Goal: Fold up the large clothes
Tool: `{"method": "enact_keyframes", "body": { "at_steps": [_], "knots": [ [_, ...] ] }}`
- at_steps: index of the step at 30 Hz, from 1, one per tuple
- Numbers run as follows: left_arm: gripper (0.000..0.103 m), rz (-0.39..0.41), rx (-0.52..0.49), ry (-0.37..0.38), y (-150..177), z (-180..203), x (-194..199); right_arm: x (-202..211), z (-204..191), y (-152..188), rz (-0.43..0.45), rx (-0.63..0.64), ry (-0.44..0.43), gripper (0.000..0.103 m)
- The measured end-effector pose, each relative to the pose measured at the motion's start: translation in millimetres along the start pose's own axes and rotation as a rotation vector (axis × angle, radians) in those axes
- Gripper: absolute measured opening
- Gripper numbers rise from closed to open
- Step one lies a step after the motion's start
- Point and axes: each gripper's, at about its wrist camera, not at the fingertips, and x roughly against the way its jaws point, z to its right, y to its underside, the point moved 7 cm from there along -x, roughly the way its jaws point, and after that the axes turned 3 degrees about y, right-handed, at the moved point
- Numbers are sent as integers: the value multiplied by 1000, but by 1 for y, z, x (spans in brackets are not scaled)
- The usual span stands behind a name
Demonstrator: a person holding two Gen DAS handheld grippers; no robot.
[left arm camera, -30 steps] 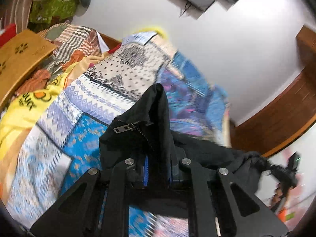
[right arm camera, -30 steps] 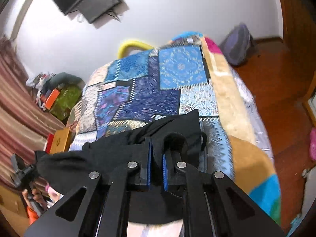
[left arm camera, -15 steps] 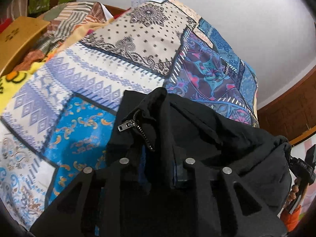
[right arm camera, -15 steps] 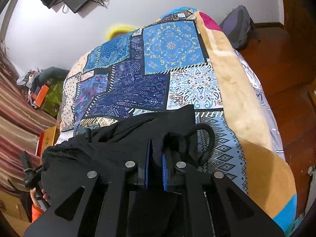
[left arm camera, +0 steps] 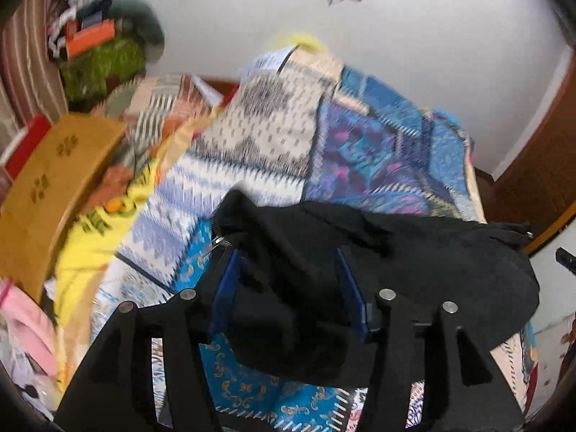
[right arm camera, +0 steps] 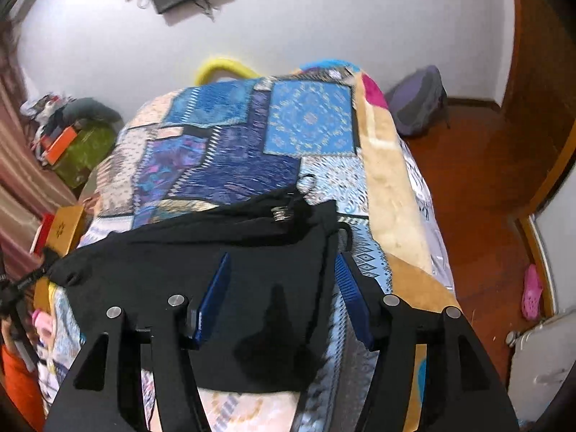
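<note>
**Both grippers open over the black garment on the bed**

Your left gripper [left arm camera: 286,280] is hovering with its jaws spread wide; the black garment [left arm camera: 396,259] is lying between and ahead of them, bunched up, with its zipper pull [left arm camera: 216,243] showing just beside the left jaw; whether the blue pads [left arm camera: 225,288] are touching the cloth is hard to tell. Your right gripper [right arm camera: 282,288] is likewise standing wide, gripping nothing; the garment [right arm camera: 252,270] is spreading flat between its jaws and off to the left of them, its edge running just inside the right jaw. The patchwork bedspread [right arm camera: 309,126] is stretching beyond both sets of jaws; a purple backpack [right arm camera: 419,104] is sitting on the floor, far right of them.
</note>
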Motion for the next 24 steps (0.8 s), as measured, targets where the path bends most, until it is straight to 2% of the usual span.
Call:
{"method": "enact_keyframes", "body": {
  "at_steps": [4,10,16,20,24],
  "knots": [
    [65,83,-63,35,-7,27,36,21,-31,6,40,96,2,56],
    [65,56,-170,92,9,75,39,26,-78,16,83,198,-16,56],
    [65,-33,-262,134,44,119,-6,-1,-125,33,70,320,-24,56],
    [65,-112,-249,179,59,138,-47,-31,-143,44,38,378,-8,56],
    [67,-122,-245,158,63,145,-79,-56,-146,55,2,421,31,56]
  ]
}}
